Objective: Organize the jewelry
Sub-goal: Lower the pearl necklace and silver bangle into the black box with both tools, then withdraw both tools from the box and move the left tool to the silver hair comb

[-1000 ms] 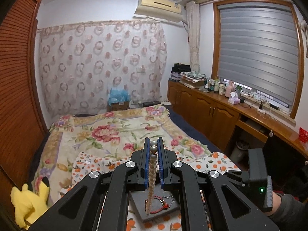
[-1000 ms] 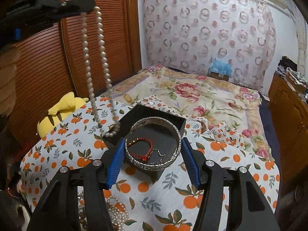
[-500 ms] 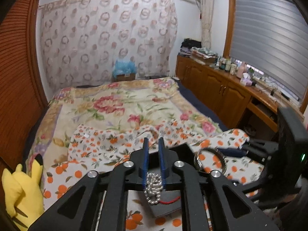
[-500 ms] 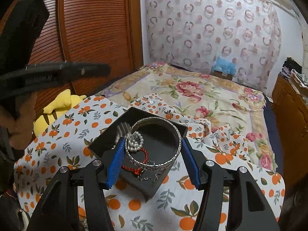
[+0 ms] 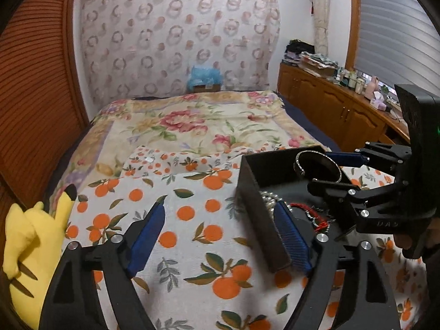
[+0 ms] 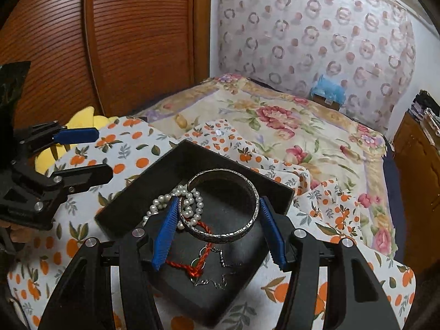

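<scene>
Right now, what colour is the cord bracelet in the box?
Red cord bracelet, clearest in the right wrist view.

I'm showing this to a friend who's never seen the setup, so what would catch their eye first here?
Probably the silver bangle clamped in the right gripper just above the black jewelry box, which sits on an orange-print cloth. Inside the box lie a heap of pearl necklace and a red cord bracelet. The left gripper is open and empty, and a yellow plush toy sits at the bed's left edge.
</scene>
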The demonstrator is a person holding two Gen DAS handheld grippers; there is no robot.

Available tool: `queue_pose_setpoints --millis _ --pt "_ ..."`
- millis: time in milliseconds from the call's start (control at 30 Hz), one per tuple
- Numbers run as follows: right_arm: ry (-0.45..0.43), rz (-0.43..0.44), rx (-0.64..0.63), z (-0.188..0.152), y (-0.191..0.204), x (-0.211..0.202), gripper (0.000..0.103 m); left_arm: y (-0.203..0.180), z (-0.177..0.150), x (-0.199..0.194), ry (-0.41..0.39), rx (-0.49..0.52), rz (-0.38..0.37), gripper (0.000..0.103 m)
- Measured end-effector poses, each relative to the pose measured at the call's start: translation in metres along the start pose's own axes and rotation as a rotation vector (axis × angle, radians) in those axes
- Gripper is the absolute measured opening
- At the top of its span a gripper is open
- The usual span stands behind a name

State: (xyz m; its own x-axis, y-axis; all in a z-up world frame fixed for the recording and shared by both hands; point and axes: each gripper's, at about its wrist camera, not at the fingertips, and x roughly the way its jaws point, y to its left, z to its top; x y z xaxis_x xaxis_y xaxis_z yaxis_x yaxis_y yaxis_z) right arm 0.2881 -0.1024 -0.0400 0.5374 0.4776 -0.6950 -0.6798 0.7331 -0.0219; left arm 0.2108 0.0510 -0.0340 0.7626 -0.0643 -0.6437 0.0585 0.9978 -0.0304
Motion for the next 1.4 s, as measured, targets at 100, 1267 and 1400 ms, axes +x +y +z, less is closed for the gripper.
queue_pose_setpoints --millis 100,1267,1400 --pt "0.002 -0.011 -0.002 0.002 0.001 0.004 0.061 0.004 -0.002 0.003 0.000 -0.017 -0.009 0.083" --pt "-0.086 -0.058 0.085 -0.090 0.022 -0.110 0.062 -0.039 -0.029 -0.055 0.006 0.077 -0.070 0.084" --pt "-0.079 -0.060 0.107 -0.108 0.026 -0.117 0.062 -0.042 -0.057 -0.065 0.046 0.071 -0.088 0.084"
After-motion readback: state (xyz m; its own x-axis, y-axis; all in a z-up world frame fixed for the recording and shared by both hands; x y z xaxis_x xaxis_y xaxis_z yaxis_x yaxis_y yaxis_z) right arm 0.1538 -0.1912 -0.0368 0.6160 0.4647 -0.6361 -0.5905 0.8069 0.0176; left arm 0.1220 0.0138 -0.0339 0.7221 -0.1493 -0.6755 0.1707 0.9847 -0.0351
